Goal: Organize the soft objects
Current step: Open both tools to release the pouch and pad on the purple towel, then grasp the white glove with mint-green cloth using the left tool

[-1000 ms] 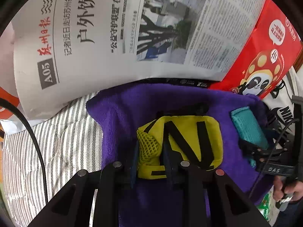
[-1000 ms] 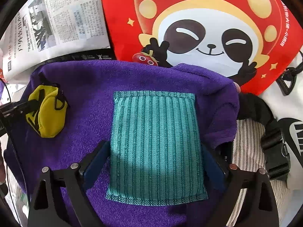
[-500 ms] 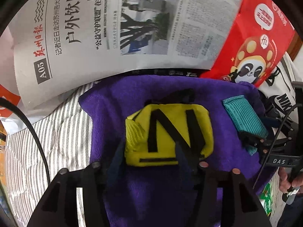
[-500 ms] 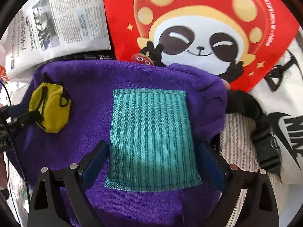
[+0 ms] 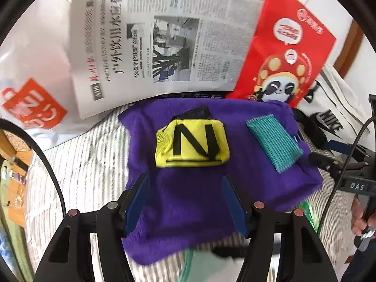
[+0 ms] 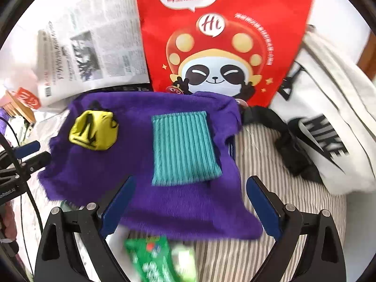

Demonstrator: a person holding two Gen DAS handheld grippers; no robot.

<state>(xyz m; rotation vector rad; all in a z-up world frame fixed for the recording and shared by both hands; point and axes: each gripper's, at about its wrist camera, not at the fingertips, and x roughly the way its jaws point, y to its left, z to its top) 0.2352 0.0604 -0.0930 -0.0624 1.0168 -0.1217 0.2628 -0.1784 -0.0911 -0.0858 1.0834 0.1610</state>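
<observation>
The purple towel point(image 5: 188, 211) lies flat on the striped bedding point(image 6: 270, 164); it is soft, limp and will drape, so take it at a corner or edge. On it rest the yellow pouch point(image 5: 191, 144), light and squashy, best pinched across its body, and the teal ribbed cloth point(image 6: 184, 146), thin and floppy. The left gripper point(image 5: 185, 199) is opening, nothing between its fingers. The right gripper point(image 6: 190, 204) stands spread, empty.
</observation>
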